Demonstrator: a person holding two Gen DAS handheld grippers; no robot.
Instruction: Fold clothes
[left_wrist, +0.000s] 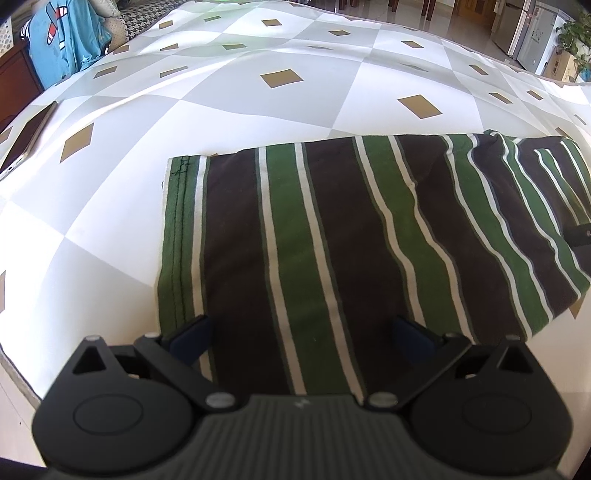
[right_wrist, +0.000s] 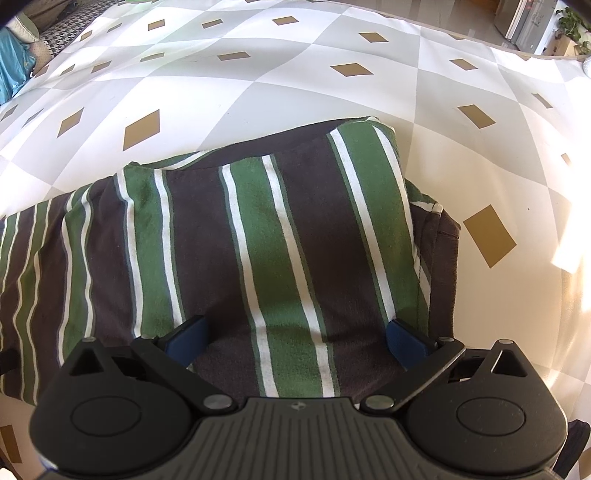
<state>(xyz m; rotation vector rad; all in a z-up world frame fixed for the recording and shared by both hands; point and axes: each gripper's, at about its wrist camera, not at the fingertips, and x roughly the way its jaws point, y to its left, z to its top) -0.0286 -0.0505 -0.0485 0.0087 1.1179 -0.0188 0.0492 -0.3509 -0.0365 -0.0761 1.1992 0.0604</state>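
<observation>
a striped garment (left_wrist: 332, 236) lies folded into a rough rectangle on a worktop (left_wrist: 258, 92) covered by a cloth of grey and white diamonds with small tan lozenges. the garment has wide bands of dark brown and green, separated by thin white lines. in the left wrist view its left edge is a green hem with a line of dark stitching, and the far edge runs fairly straight. toward the right the fabric bunches into soft ridges where layers overlap.

in the right wrist view the same garment (right_wrist: 258, 240) shows a folded upper layer ending in a rounded corner at the far right, with a plain brown layer peeking out beneath it on the right side.

the left tool (left_wrist: 301, 339) sits low over the near edge of the garment, pointing across it toward the far side. its two blue-padded fingers (left_wrist: 190, 338) are spread wide apart and nothing is between them but the cloth lying below.

the right tool (right_wrist: 297, 339) is posed the same way above the near part of the garment, fingers (right_wrist: 404, 341) wide apart, gripping nothing.

at the far left of the left wrist view, a thin closed laptop (left_wrist: 27, 136) rests near the worktop edge, and a blue garment (left_wrist: 64, 40) hangs beyond it.
</observation>
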